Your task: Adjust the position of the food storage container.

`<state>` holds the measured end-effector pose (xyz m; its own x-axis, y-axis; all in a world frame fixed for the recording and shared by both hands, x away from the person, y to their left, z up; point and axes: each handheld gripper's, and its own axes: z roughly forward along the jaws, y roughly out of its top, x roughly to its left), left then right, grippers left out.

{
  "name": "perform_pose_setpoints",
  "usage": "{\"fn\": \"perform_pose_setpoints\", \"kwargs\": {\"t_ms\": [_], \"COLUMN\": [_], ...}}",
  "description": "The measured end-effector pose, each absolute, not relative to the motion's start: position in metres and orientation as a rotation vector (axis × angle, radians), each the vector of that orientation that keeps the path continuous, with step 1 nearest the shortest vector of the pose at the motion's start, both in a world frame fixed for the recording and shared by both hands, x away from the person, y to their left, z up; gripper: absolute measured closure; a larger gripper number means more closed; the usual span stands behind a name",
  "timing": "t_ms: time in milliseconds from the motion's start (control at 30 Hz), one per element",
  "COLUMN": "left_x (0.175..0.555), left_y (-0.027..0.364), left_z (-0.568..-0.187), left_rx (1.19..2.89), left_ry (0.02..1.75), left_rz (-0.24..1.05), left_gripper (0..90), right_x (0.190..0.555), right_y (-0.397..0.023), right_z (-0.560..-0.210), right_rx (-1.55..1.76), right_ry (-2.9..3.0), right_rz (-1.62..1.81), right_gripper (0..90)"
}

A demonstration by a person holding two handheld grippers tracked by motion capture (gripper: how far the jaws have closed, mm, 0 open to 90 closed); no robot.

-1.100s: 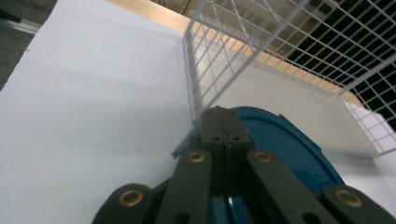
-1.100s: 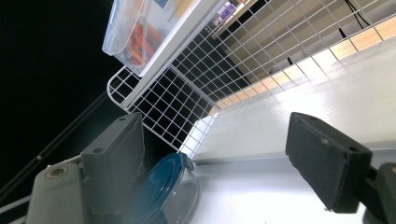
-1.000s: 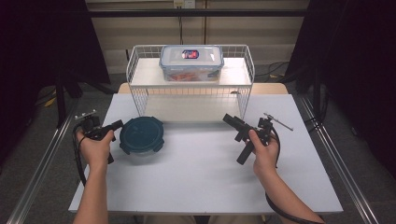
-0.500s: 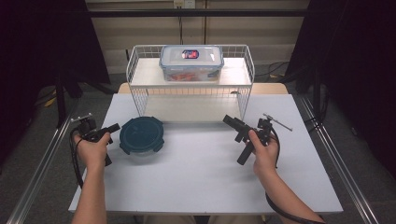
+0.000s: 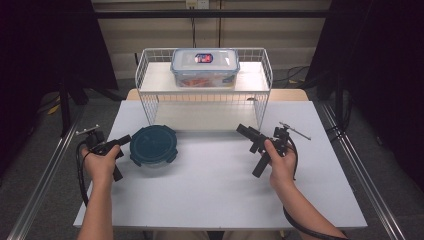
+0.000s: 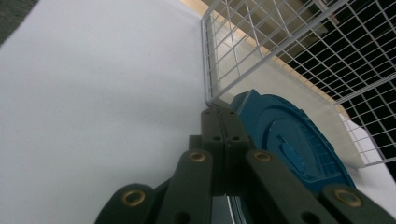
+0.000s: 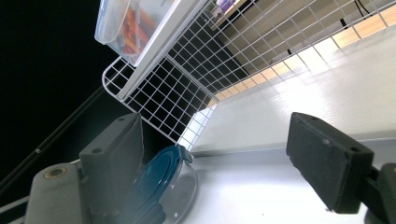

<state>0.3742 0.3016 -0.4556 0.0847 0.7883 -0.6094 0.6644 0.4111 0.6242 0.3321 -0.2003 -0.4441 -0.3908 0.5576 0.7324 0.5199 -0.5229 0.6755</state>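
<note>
Left gripper [image 5: 122, 140] edged toward round container [image 5: 153, 145], closed fingers [image 6: 223, 135] beside lid.

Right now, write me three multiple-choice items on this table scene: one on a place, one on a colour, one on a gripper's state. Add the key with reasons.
1. Where does the rectangular clear box stand?
A. on top of the wire rack
B. under the rack
C. on the table's near edge

2. What colour is the lid of the round container?
A. red
B. dark blue-green
C. yellow

3. How do the jaws of the left gripper stand?
A. wide open
B. shut, with nothing between them
C. shut on the container

Key: 1 A, it sits on the rack's top shelf; 2 B, the lid shows teal in the high view; 3 B, the left gripper view shows both jaws pressed together beside the container.
</note>
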Motion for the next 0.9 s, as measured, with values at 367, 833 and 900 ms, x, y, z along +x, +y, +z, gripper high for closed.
{"fn": "perform_pose_setpoints", "kwargs": {"t_ms": [367, 833, 900], "left_x": [0.371, 0.369, 0.369], "left_y": [0.285, 0.249, 0.243], "left_z": [-0.456, -0.458, -0.459], "left_rx": [1.336, 1.383, 1.395], "left_ry": [1.586, 1.516, 1.503], "left_rz": [0.091, 0.009, -0.011], "left_gripper": [90.0, 90.0, 90.0], "right_x": [0.333, 0.333, 0.332], "right_y": [-0.196, -0.203, -0.204], "right_z": [-0.444, -0.446, -0.446], "right_rx": [1.721, 1.750, 1.755], "right_ry": [1.534, 1.502, 1.507], "right_rz": [2.113, 2.111, 2.110], "right_gripper": [18.8, 18.8, 18.8]}}
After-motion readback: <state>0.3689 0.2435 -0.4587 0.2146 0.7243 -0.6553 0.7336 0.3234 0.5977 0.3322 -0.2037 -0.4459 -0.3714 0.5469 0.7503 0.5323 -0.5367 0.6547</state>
